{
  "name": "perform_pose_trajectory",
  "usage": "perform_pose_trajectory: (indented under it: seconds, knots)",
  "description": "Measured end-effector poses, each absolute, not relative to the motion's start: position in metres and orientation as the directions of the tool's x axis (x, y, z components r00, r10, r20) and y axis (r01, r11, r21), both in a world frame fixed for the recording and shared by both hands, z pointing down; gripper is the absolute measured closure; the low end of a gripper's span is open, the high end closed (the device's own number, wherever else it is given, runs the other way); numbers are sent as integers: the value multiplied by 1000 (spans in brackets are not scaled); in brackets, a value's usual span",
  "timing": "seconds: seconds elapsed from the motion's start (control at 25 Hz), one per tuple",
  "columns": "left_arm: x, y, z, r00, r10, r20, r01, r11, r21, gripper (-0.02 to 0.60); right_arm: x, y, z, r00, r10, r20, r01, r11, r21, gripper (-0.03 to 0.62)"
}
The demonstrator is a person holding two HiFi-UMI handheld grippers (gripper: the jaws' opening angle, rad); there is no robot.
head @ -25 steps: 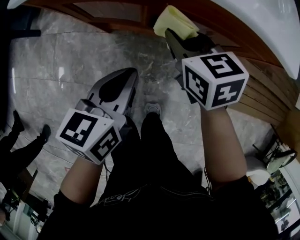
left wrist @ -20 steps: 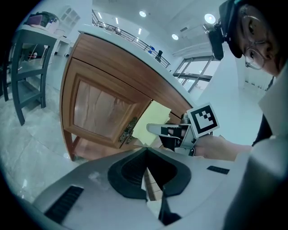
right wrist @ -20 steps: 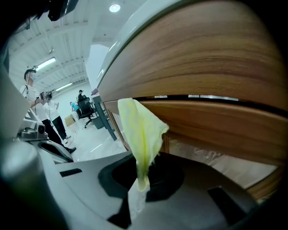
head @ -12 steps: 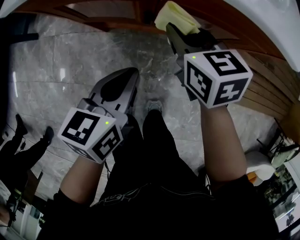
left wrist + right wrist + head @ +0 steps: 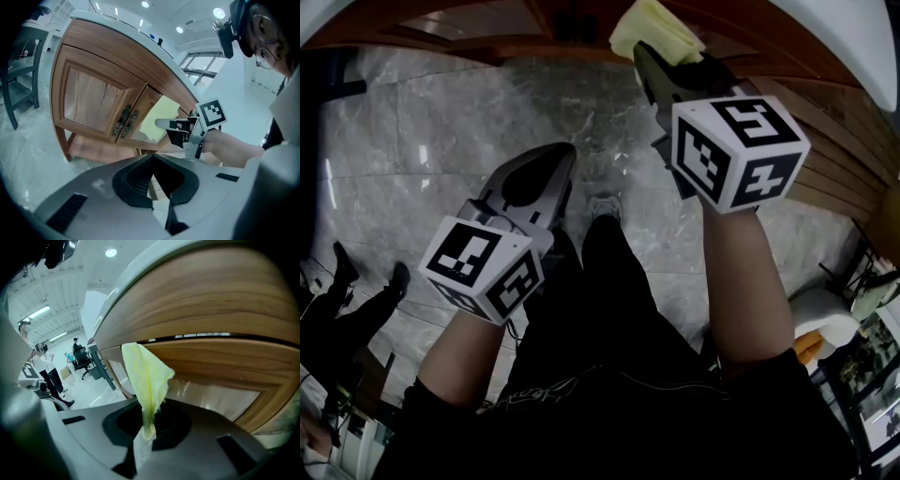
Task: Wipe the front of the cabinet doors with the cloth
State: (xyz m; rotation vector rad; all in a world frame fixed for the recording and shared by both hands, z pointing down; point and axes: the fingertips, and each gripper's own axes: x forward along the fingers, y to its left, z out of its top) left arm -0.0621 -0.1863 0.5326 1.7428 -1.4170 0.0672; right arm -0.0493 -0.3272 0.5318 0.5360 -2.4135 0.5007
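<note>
Wiping looks barely begun — the right claw [image 5: 645,58] grips the cloth [image 5: 654,30] by the cabinet doors [image 5: 93,98] at 12 o'clock, left claw [image 5: 561,161] clenched empty.

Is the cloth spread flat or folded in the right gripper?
Folded: the cloth stands creased lengthwise, its lower end pinched in the right gripper.

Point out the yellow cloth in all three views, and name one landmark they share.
Head view: cloth at top centre, pinched in the right gripper.
Left gripper view: cloth at centre, in front of the cabinet.
Right gripper view: cloth centre-left, rising from the right gripper.
Shared landmark: the wooden cabinet, along the top of every view.
</note>
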Motion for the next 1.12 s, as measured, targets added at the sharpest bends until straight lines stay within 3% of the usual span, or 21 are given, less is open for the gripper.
perform_pose_trajectory:
  seconds: [1.12]
  knots:
    - [36, -221, 539, 478, -680, 555, -819, -117, 562, 575, 86, -377, 527, -672, -403, 621, -641, 737, -216, 553]
